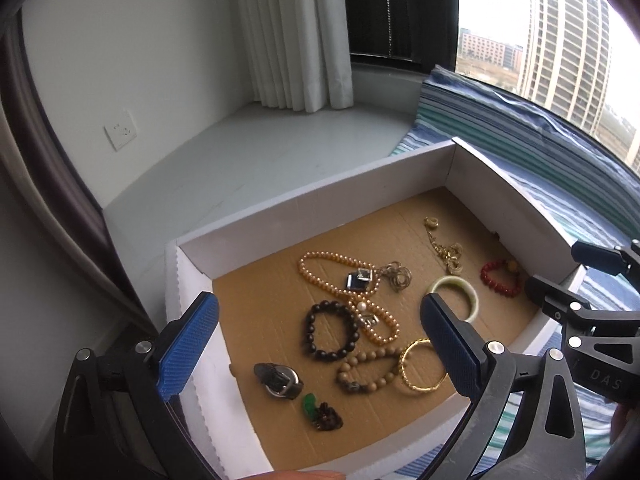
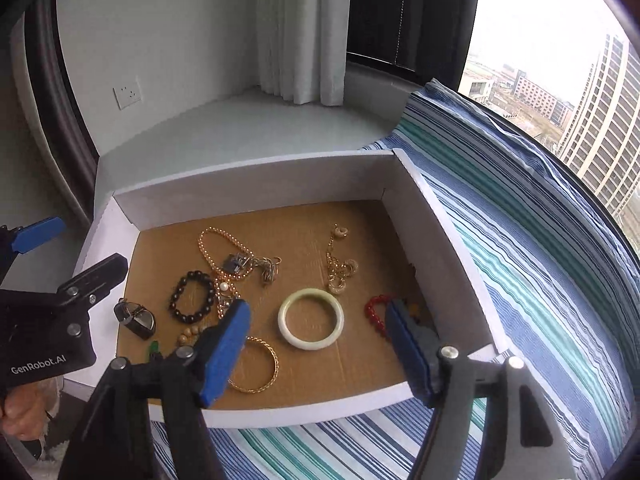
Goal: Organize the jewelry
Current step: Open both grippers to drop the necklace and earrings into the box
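Blue-padded, the right gripper (image 2: 316, 344) hangs spread and empty over the near edge of the white box (image 2: 248, 184), with the pale jade bangle (image 2: 311, 319) showing between its fingers. Left of it, the left gripper (image 1: 320, 344) is also spread wide and holds nothing, above the dark bead bracelet (image 1: 331, 331). All the jewelry lies loose on the box's brown floor. The pearl strand (image 1: 344, 292) crosses a chain and pendant there, so I judge a careless pinch would drag the tangle along. The smooth bangle may slip.
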The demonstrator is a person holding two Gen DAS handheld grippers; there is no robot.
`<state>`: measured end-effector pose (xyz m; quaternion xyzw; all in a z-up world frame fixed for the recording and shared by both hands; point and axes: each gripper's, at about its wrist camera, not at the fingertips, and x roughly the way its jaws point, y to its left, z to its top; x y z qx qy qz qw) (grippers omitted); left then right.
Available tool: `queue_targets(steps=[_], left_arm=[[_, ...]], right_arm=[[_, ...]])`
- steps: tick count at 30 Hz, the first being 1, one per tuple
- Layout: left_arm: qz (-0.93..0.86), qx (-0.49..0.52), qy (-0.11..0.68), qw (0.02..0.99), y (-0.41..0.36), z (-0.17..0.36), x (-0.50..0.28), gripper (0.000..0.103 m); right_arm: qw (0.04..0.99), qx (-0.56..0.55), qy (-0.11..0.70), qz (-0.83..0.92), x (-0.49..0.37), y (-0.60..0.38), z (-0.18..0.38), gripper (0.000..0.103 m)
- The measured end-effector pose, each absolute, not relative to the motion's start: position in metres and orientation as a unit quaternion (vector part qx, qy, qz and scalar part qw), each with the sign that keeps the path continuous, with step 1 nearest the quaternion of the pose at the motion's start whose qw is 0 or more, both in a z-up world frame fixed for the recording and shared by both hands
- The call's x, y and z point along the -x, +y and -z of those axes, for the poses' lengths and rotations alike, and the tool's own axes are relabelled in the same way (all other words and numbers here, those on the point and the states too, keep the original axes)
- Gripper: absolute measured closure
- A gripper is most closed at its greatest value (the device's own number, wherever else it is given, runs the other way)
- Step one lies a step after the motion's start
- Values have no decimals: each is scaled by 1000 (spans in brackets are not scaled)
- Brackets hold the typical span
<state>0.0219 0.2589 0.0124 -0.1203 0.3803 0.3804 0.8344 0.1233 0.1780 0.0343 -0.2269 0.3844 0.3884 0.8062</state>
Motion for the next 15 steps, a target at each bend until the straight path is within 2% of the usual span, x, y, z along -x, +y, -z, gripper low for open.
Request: queue_targets(steps=[15], left_arm=[[-378, 153, 382, 829, 265, -7, -13, 2]], right_arm=[[813, 238, 374, -377, -117, 184, -34, 32]])
